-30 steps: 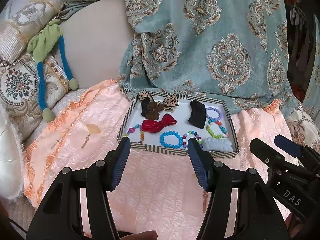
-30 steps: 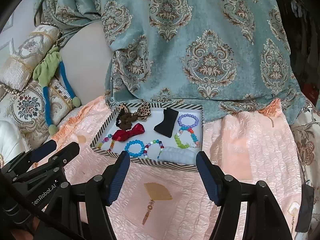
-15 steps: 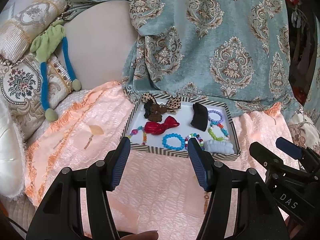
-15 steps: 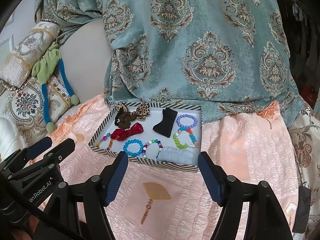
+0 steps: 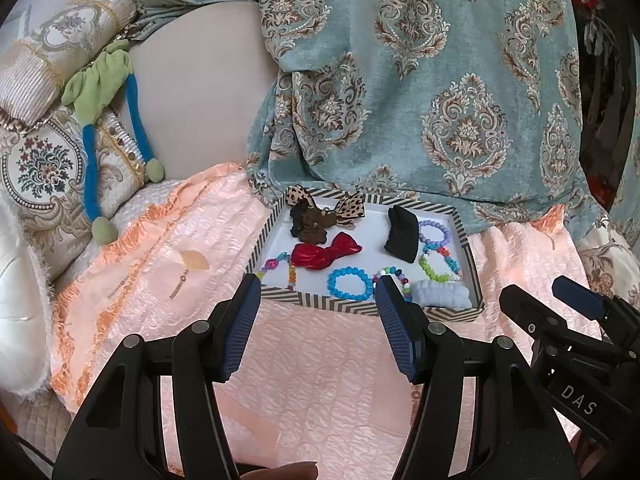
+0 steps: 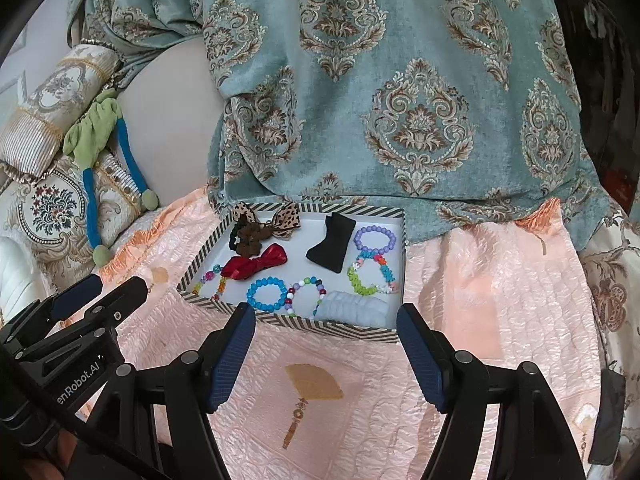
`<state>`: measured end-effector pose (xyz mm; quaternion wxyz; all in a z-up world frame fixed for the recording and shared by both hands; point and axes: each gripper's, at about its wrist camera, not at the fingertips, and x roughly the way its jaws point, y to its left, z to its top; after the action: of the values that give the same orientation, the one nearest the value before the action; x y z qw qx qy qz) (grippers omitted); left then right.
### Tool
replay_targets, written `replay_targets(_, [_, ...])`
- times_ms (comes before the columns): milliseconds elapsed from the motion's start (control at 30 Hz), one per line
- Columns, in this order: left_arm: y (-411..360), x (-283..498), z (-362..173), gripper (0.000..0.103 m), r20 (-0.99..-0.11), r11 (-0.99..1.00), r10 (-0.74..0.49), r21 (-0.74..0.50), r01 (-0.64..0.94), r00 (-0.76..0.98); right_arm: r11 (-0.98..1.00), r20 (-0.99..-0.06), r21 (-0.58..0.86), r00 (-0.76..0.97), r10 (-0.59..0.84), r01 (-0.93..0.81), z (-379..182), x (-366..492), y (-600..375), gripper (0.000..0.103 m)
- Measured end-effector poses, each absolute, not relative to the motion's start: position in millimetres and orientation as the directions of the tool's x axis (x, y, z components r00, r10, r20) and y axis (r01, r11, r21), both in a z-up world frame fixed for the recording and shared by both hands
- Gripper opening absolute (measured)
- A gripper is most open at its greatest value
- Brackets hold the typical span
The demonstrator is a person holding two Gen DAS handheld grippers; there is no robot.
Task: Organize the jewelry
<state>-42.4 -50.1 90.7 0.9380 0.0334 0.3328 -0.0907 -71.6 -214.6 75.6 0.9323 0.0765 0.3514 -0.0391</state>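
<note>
Peach quilted satin covers the bed point(image 6: 460, 300) beneath both grippers, and just beyond the tips of their jaws sits the shallow white tray with a black-and-white striped rim point(image 6: 296, 322), holding all the jewelry and hair pieces in view. The left gripper point(image 5: 316, 308) and right gripper point(image 6: 326, 332) both hover short of the tray's near rim with jaws spread wide and nothing between them. Counted in the tray: five beaded bracelets, namely a blue one point(image 6: 266, 294) straight ahead of the right jaws, a multicoloured one point(image 6: 306, 292) beside it, a loose multicoloured strand point(image 6: 210, 280) at the left corner, a lilac one point(image 6: 374, 240) at the far right, and a green-and-turquoise one point(image 6: 370, 276) nearer; three bows, a red glossy bow point(image 6: 256, 266), a leopard-print bow point(image 6: 286, 218) and a black fabric bow point(image 6: 330, 250); one brown scrunchie point(image 6: 248, 236); one pale ruffled white piece point(image 6: 354, 308) against the near rim. With everything laid out apart inside, this fits either a finished sort or a tray awaiting picking; I cannot judge which, so the step stays unsettled.
</note>
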Motion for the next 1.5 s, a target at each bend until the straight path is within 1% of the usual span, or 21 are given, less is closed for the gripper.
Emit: replay_targets(1500, [-53.8, -36.3, 83.0, 0.060, -0.645, 0.981, -0.136, 0.019, 0.194, 0.752, 0.987, -0.673, 0.120, 0.739, 0.001, 0.108, 72.6, -63.9, -213.4, 0.071])
